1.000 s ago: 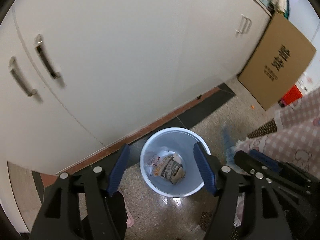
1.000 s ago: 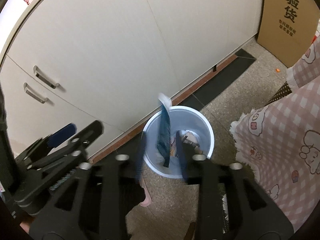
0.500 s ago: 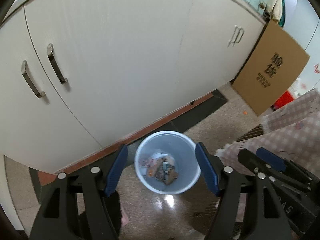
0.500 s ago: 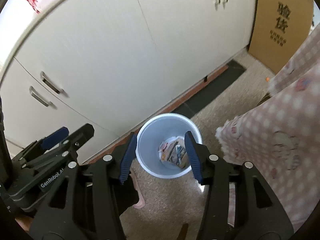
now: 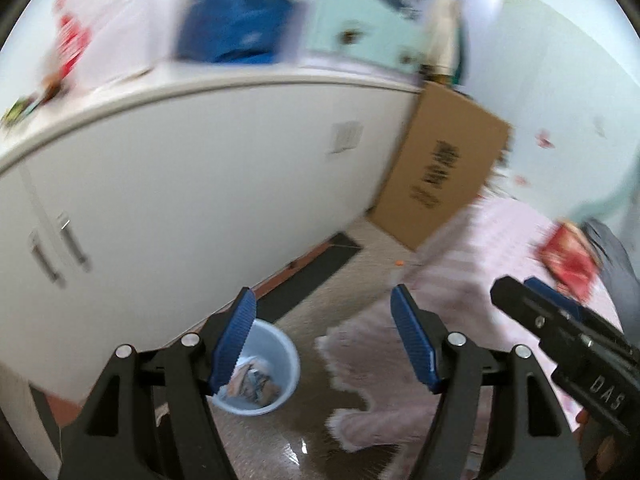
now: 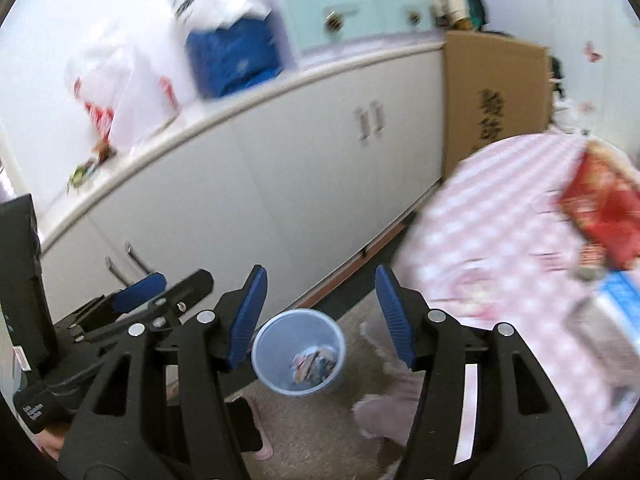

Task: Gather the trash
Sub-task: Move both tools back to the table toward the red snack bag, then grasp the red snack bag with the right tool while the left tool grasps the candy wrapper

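A light blue trash bin (image 5: pixel 276 364) stands on the floor by the white cabinets, with several crumpled wrappers (image 5: pixel 252 382) inside; it also shows in the right wrist view (image 6: pixel 298 350). My left gripper (image 5: pixel 324 336) is open and empty, high above the floor, right of the bin. My right gripper (image 6: pixel 320 314) is open and empty, raised above the bin. A red wrapper (image 6: pixel 604 208) lies on the pink checked tablecloth (image 6: pixel 500 240), seen also in the left wrist view (image 5: pixel 570 260). A blue packet (image 6: pixel 622 296) lies near it.
White cabinets (image 5: pixel 180 200) run along the left, with bags and a blue item (image 6: pixel 232 56) on top. A cardboard box (image 5: pixel 444 168) leans at the cabinets' far end. The tablecloth's fringe (image 5: pixel 356 380) hangs close to the bin. The views are motion-blurred.
The blue packet held by my right gripper dropped into the bin and that gripper opened. Both grippers then lifted and tilted up and right, bringing the cabinet top and the table into view.
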